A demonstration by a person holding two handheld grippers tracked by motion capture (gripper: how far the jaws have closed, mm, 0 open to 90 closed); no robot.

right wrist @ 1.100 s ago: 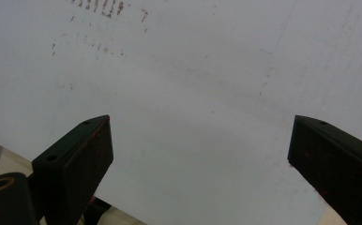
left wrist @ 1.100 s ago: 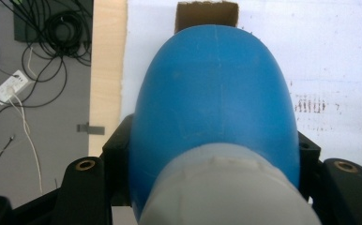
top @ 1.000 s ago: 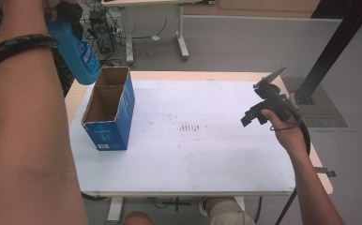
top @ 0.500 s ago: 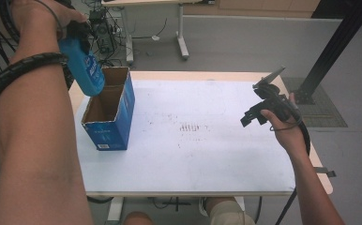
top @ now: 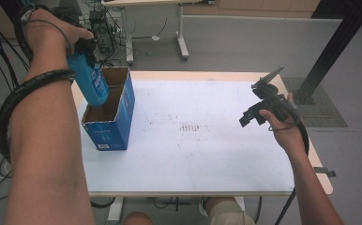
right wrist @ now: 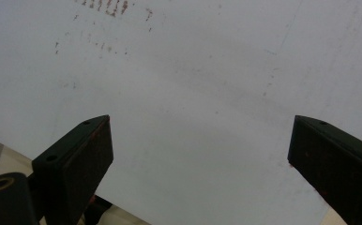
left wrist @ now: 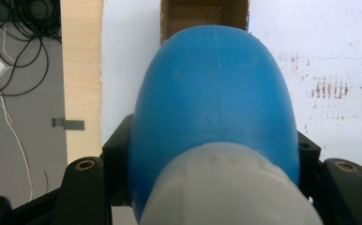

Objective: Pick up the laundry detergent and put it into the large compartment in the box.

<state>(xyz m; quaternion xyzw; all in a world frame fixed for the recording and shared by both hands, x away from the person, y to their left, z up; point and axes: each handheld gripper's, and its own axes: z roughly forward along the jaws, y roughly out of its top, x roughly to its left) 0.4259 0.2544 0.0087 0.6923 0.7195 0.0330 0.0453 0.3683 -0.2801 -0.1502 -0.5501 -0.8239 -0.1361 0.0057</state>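
A blue bottle (top: 90, 82) with a pale grey cap (left wrist: 226, 187) hangs tilted, base down, over the open top of a blue cardboard box (top: 118, 122) at the table's left. My left gripper (top: 80, 49) is shut on the bottle near its cap end; in the left gripper view the bottle (left wrist: 214, 98) hides most of the box opening (left wrist: 202, 14). My right gripper (top: 249, 117) hovers over the right side of the white table top (top: 202, 154), its jaws wide apart with nothing between them (right wrist: 198, 154).
Brown smudges (top: 191, 127) mark the middle of the white top. A black post (top: 331, 51) stands beyond the right edge. Cables (top: 101, 28) and another table's legs (top: 181, 33) lie on the floor behind.
My left gripper has carried the bottle down and forward, so its base now dips into the box opening. The right gripper has stayed in place.
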